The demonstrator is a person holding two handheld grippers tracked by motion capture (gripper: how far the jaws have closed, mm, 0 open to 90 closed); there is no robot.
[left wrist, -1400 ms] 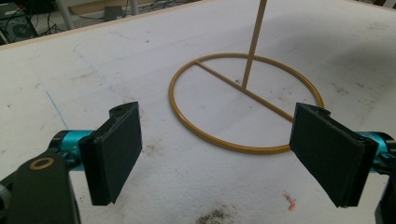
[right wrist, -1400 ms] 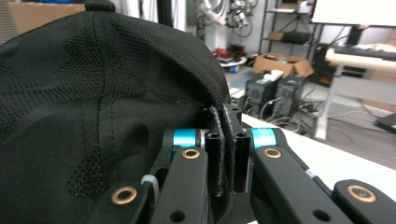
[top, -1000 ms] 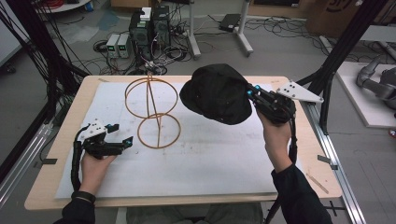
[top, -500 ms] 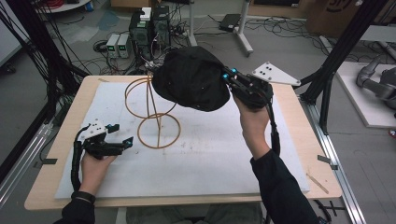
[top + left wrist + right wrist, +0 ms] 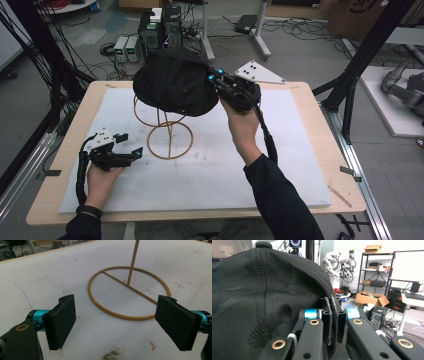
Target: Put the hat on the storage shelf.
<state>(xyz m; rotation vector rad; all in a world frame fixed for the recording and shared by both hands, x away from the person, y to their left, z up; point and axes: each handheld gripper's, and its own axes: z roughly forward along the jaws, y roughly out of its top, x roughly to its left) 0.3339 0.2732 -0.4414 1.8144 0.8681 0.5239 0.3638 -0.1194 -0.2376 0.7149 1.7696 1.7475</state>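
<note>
A black mesh cap point(image 5: 175, 82) hangs over the top ring of a gold wire stand point(image 5: 169, 135) in the high view, covering it. My right gripper point(image 5: 214, 76) is shut on the cap's rim, held up above the table. In the right gripper view the cap point(image 5: 257, 297) spreads across the left, its edge pinched between the closed jaws point(image 5: 332, 322). My left gripper point(image 5: 129, 144) rests open on the white mat, left of the stand's base ring point(image 5: 130, 291), which lies just ahead between its two pads point(image 5: 62, 320).
A white foam mat point(image 5: 280, 160) covers the wooden table point(image 5: 320, 105). Black frame posts stand at both sides, and electronics boxes point(image 5: 160, 27) with cables sit on the floor behind the table.
My right gripper carried the cap leftward from the table's right side to above the stand's top ring. The left gripper stayed put.
</note>
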